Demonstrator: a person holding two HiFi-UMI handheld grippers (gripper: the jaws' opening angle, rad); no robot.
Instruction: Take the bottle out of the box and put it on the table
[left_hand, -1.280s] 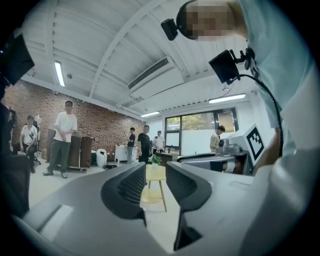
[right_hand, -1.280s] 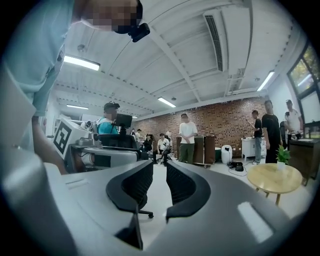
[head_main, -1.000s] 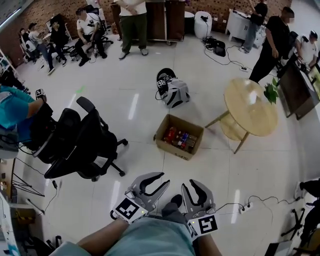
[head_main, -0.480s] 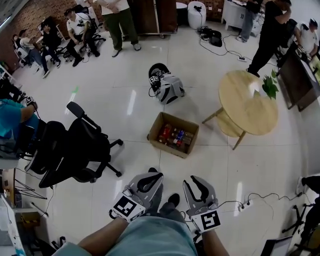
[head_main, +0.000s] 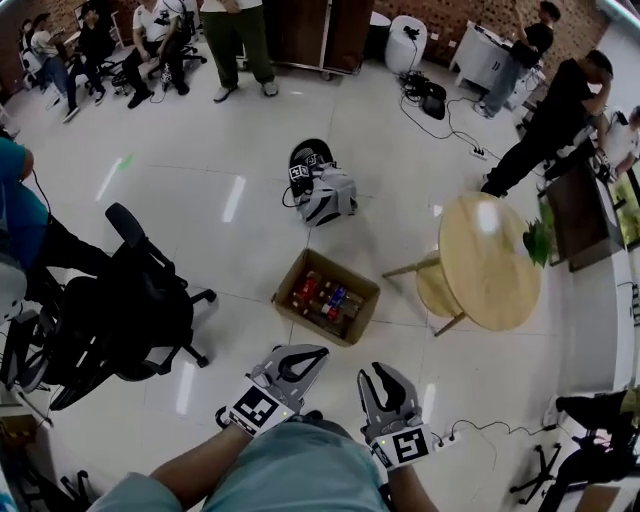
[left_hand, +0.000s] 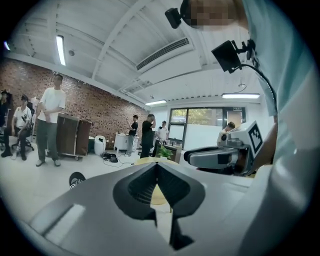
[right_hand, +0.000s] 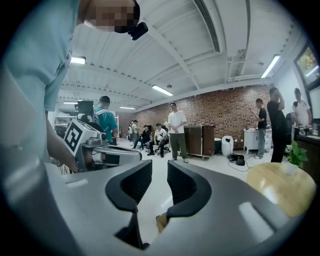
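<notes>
Left hand-held gripper (head_main: 315, 353): closed, jaw tips pressed together, nothing between them; held low at the bottom of the head view, pointing out over the floor (head_main: 230, 240) toward the box.
Left hand-held gripper, own view (left_hand: 156, 167): tips meeting in a point, with only a sliver of the pale wooden worktop showing behind the notch below them.
Right hand-held gripper (head_main: 380, 370): jaws a narrow gap apart, empty; just beside the left one.
Right hand-held gripper, own view (right_hand: 159, 170): ribbed pads facing each other, bare floor seen through the gap.
Marker cubes: one at the rear of each gripper, left (head_main: 258, 410) and right (head_main: 403, 447).
Box (head_main: 362, 310): open cardboard, on the floor ahead of both grippers, apart from them.
Bottles (head_main: 322, 298): lying inside the box, red and blue among them; exact count not readable.
Worktop (head_main: 490, 262): round, wooden, to the right of the box and near it; top bare except at its far edge.
Plant (head_main: 538, 240): green, at the worktop's far right edge.
Office chair (head_main: 130, 310): black, left of the box.
Bag (head_main: 322, 190): grey and black, on the floor beyond the box.
People (head_main: 240, 30): several, standing and seated along the far walls.
</notes>
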